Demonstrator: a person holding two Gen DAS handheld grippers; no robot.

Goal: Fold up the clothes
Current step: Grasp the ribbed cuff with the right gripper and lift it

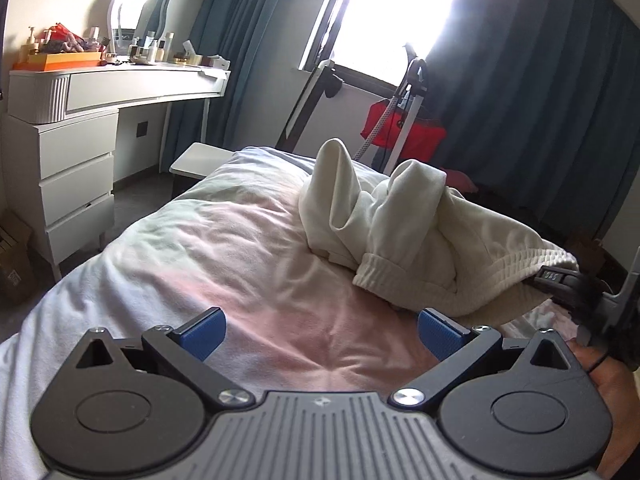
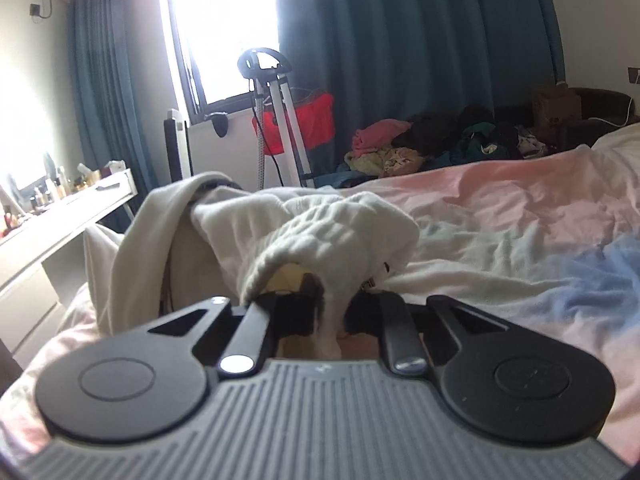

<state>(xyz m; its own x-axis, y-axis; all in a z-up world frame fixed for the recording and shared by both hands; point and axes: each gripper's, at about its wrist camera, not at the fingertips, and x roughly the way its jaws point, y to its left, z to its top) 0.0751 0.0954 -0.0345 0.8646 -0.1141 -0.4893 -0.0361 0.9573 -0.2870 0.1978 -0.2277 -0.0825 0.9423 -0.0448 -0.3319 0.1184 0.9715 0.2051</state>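
Note:
A crumpled cream garment [image 1: 400,216] with ribbed elastic edges lies heaped on the pale bed cover [image 1: 200,248]. My left gripper [image 1: 322,330] is open, its blue pads [image 1: 206,334] wide apart over bare cover, just short of the garment's near hem. At the right edge, my right gripper [image 1: 560,280] clamps the ribbed band. In the right wrist view the cream garment [image 2: 320,220] drapes over my right gripper [image 2: 320,304], which is shut on the ribbed edge; its fingertips are hidden under the cloth. A hand [image 1: 612,392] shows at lower right.
A white dressing table [image 1: 80,92] with bottles stands left of the bed. A steamer stand with red cloth [image 1: 404,128] is by the window. A pile of mixed clothes [image 2: 440,140] lies beyond the bed cover [image 2: 520,208]. Dark curtains [image 2: 400,40] hang behind.

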